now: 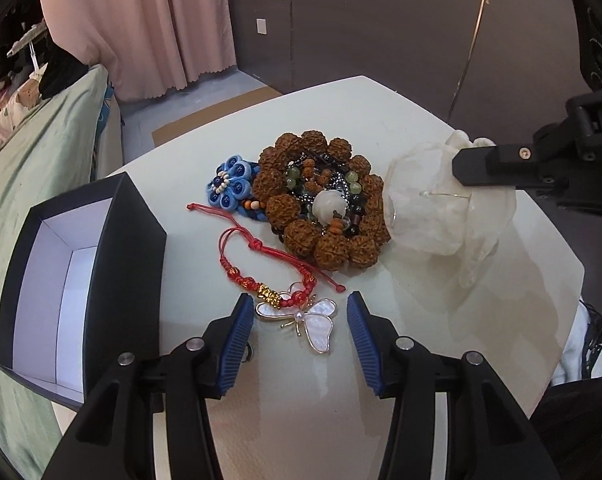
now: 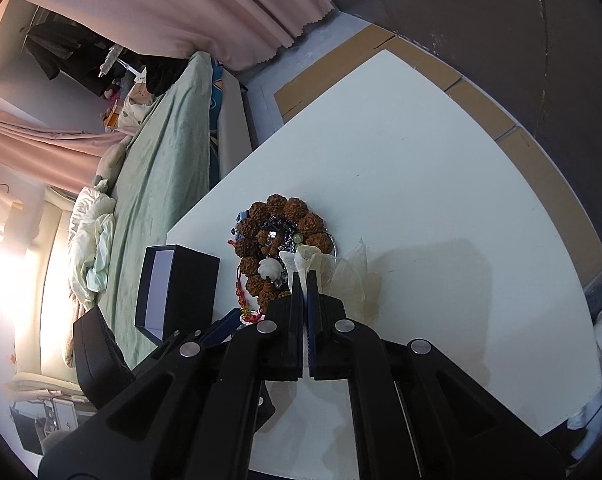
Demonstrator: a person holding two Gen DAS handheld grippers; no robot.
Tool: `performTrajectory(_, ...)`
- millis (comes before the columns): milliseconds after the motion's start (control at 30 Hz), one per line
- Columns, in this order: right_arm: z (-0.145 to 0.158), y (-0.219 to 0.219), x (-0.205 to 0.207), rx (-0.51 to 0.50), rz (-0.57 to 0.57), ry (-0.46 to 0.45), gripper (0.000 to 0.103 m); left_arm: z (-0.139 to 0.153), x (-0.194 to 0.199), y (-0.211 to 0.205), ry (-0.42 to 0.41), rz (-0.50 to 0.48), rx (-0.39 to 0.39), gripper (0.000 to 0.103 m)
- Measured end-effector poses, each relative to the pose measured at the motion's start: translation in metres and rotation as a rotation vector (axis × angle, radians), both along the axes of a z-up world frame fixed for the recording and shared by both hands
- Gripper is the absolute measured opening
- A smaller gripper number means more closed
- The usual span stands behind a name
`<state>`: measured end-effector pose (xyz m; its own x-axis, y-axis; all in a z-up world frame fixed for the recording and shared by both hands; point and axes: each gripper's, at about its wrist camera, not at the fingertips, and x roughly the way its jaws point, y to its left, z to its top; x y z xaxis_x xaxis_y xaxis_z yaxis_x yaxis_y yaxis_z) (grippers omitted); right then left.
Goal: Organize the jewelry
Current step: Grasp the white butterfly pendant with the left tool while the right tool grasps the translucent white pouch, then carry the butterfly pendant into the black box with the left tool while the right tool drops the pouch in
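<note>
Here butterfly brooch (image 1: 307, 322) lies flat, head toward left gripper (image 1: 300, 306).

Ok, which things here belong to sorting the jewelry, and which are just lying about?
Job:
butterfly brooch
red bracelet
brown bead bracelet
blue flower piece
sheer pouch
black box

Lying about:
bed
curtain
cardboard

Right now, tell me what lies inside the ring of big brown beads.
Inside the brown bead ring lies a tangle: a white carved bead, pale green beads, small dark and orange beads. Whatever lies under the heap is covered.
</note>
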<state>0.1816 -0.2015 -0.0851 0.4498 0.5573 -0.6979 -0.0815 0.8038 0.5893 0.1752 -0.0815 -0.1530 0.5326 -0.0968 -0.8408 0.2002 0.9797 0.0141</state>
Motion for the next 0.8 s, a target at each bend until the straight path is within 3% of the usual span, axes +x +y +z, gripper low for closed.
performTrajectory(100, -0.001, 0.0, 0.0, -0.001, 0.001, 0.0, 0.003, 0.001, 0.001, 0.005, 0.008, 0.005, -0.028, 0.039)
performTrajectory(167, 0.0, 0.0, -0.002, -0.001, 0.004, -0.001, 0.003, 0.005, 0.0, 0.008, -0.001, 0.015, -0.037, 0.021)
performTrajectory(800, 0.004, 0.015, -0.008, -0.017, 0.032, -0.01, 0.003, 0.056, -0.029, 0.043, -0.061, 0.07, -0.184, 0.021)
